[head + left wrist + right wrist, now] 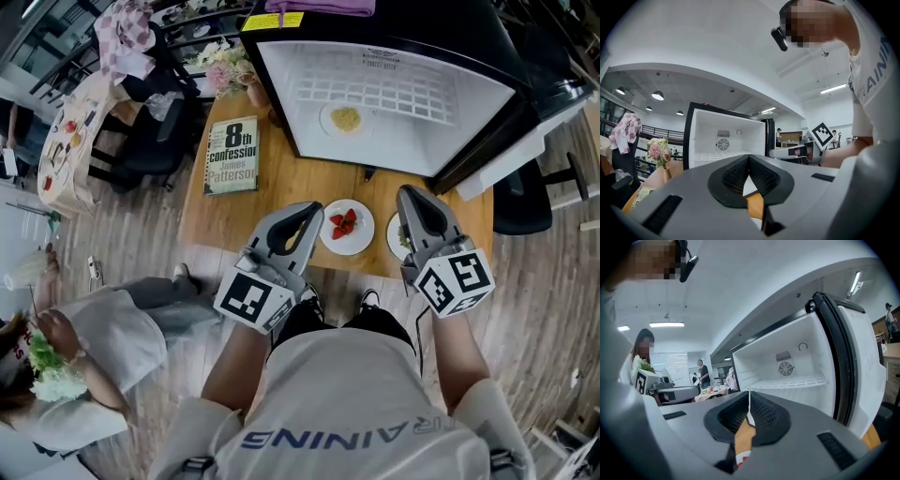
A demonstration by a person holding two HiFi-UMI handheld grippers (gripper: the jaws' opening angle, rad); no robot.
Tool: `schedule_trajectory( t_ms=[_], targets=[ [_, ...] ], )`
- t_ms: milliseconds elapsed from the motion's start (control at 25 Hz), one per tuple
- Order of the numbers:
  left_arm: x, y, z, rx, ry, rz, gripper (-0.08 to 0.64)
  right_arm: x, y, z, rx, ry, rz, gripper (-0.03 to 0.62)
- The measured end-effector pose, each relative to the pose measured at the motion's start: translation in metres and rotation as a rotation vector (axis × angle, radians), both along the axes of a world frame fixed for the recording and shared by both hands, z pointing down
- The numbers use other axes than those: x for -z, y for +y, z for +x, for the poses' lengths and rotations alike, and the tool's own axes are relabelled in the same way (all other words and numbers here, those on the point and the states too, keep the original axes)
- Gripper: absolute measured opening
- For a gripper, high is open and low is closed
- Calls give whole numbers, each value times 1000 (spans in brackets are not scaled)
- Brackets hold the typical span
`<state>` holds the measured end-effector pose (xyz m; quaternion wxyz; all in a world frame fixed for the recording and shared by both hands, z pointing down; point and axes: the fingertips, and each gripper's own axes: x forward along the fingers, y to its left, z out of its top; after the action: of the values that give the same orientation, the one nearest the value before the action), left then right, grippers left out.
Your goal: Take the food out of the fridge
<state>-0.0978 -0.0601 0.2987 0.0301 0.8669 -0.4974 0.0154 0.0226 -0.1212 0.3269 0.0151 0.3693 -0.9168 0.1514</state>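
Plainly, one plate of yellowish food (345, 119) sits inside the open fridge (441, 122), not yet taken out. On the table (281, 202) lie a strawberry plate (347, 226) and, half hidden, probably a second plate (395, 236). The left gripper (302, 208) and right gripper (410, 193) hover in front, jaws closed and empty.

You get bright, even light. The white inside of the fridge (450, 112) glares almost blank. Ceiling lamps (657, 95) glow up and left of the fridge. Both gripper views bend toward dark, vignetted rims, and the foreground is perhaps slightly soft.
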Motion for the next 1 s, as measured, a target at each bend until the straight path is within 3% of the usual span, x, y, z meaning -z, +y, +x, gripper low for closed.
schedule_trajectory(
  t_ms=[600, 840, 1000],
  targets=[
    [7, -3, -3, -11, 29, 33, 8, 8, -9, 5, -22, -18, -15, 29],
    [4, -5, -6, -7, 27, 24, 8, -1, -15, 3, -32, -22, -62, 29],
    [0, -8, -11, 4, 32, 14, 8, -23, -30, -1, -58, -62, -174, 29]
  ],
)
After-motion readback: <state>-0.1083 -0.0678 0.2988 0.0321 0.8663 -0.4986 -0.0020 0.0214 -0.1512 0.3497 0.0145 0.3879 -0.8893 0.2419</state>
